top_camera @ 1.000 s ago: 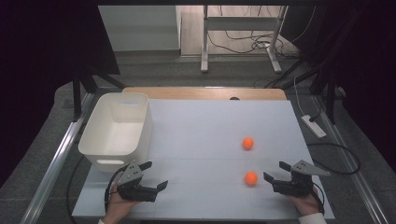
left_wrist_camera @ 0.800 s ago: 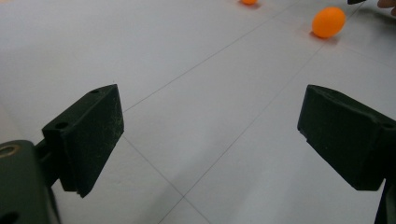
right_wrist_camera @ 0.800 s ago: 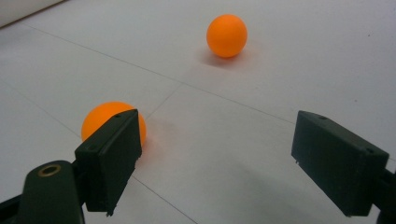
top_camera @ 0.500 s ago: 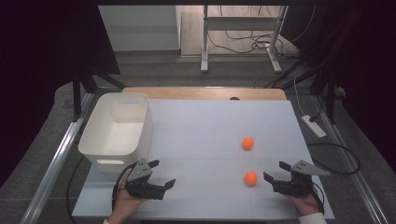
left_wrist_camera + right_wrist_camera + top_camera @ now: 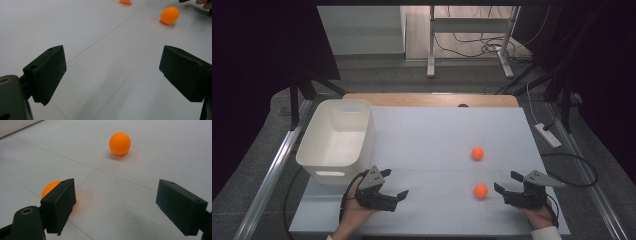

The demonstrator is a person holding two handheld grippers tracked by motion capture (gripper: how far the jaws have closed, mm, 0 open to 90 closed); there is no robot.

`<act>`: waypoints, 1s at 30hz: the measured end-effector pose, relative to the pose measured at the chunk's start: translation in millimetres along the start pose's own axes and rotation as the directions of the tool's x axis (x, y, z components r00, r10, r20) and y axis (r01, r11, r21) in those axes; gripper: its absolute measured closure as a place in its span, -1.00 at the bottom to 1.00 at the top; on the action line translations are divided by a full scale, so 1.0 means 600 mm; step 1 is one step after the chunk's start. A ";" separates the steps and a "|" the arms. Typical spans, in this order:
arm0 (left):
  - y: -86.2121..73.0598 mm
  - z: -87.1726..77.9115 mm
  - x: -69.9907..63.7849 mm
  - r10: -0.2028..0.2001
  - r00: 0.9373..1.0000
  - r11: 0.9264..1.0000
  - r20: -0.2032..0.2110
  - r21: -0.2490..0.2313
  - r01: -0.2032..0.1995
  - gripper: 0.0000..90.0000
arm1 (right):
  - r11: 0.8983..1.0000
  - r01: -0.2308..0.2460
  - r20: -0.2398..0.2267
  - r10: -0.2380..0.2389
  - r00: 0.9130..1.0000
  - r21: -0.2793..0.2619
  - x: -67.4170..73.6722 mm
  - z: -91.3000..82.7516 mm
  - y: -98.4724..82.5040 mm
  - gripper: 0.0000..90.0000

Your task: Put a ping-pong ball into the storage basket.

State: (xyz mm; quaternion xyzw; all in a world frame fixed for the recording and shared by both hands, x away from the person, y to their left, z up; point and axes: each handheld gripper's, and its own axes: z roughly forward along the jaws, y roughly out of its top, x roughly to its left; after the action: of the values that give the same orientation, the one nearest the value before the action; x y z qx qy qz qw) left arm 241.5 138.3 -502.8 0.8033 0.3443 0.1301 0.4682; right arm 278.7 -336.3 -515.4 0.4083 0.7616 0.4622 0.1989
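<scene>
Two orange balls lie on the white table (image 5: 432,145): one ball (image 5: 477,153) farther out, the other ball (image 5: 480,190) close to my right gripper (image 5: 506,181). That gripper is open, and the near ball (image 5: 49,189) peeks from behind its left jaw while the far ball (image 5: 120,143) lies ahead. My left gripper (image 5: 394,183) is open at the front left, low over the table, with nothing between its jaws. In the left gripper view the near ball (image 5: 170,15) and the far ball (image 5: 125,1) lie well ahead of the left gripper (image 5: 113,72).
A white plastic bin (image 5: 307,150) stands at the left of the table, just behind my left gripper. A wooden strip (image 5: 427,99) runs along the table's far edge. A power strip (image 5: 547,135) lies beyond the right edge.
My left gripper has slid a little to the right and turned toward the balls. The right gripper and both balls have stayed put.
</scene>
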 end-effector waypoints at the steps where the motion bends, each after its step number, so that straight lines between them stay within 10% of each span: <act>1: 0.001 0.001 0.000 -0.002 1.000 1.000 0.001 0.000 0.002 -0.82 | 1.000 0.001 0.002 -0.001 1.000 0.000 0.000 0.001 0.000 -0.64; 30: 0.053 0.063 -0.010 0.006 0.999 0.999 0.037 0.032 -0.008 -0.82 | 1.000 0.002 0.001 -0.002 1.000 -0.003 0.000 0.006 0.003 -0.63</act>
State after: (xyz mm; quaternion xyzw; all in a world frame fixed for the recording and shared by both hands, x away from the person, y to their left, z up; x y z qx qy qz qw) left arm 270.8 99.0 -494.9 0.8142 0.3348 0.1113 0.4611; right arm 282.1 -334.0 -515.5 0.4075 0.7611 0.4630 0.2006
